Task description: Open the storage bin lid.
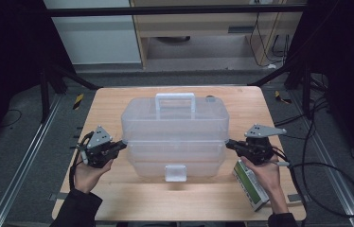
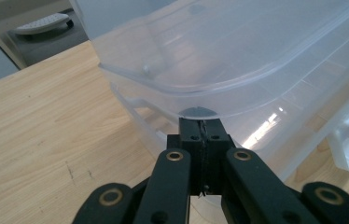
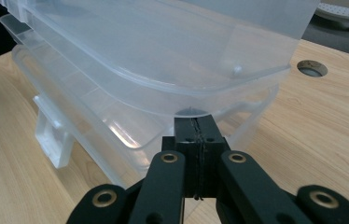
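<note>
On a wooden table (image 1: 118, 101), a clear plastic toolbox (image 1: 174, 135) sits centred; left gripper (image 1: 118, 146) and right gripper (image 1: 232, 144), jaws closed, press beneath its lid rim; the high view adds a green device (image 1: 251, 184).

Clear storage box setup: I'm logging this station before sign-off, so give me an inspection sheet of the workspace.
Surface: wooden table, a round hole near its far right corner.
Job's things: clear storage box, white handle up, front latch down.
Clutter: green and white device at front right.
Grippers: left gripper and right gripper have jaws together, tips at the lid's rim on opposite ends.
Cables: black cable loops on the floor at right.
Surroundings: cabinets beyond the table.
</note>
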`<state>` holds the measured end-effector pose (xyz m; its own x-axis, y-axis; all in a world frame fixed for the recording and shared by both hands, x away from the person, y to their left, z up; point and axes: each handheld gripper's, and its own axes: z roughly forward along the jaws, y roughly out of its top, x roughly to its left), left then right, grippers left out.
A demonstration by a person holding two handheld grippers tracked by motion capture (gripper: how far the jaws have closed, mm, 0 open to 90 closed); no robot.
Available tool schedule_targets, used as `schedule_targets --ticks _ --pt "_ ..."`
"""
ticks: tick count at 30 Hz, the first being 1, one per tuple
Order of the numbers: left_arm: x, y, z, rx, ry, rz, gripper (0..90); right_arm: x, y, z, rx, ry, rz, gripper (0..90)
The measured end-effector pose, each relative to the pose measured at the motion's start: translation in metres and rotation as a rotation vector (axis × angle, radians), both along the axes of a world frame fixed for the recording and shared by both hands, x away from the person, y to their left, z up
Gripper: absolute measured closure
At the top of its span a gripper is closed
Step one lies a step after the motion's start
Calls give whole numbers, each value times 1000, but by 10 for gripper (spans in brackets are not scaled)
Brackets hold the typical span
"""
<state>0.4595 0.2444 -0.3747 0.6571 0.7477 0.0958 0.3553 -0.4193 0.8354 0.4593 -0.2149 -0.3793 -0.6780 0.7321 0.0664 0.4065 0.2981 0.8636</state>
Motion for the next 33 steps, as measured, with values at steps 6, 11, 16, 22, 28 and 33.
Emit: schedule_targets --ticks 6,11,16,22,28,33 --pt "3 -1 3 -2 -6 6 897 3 3 3 -14 -9 -10 900" --pt "5 -2 6 -6 -9 10 898 6 2 8 -15 -16 -9 900" --pt "8 -2 10 -9 -10 17 898 8 2 10 -12 -20 -5 900" --pt "11 -2 13 -23 -13 19 897 10 2 13 -10 -25 -6 900" --pt "13 -2 14 -45 -16 25 898 11 1 14 5 -41 -14 900" --pt "13 -3 14 -50 -33 26 897 14 1 15 12 -51 -16 900"
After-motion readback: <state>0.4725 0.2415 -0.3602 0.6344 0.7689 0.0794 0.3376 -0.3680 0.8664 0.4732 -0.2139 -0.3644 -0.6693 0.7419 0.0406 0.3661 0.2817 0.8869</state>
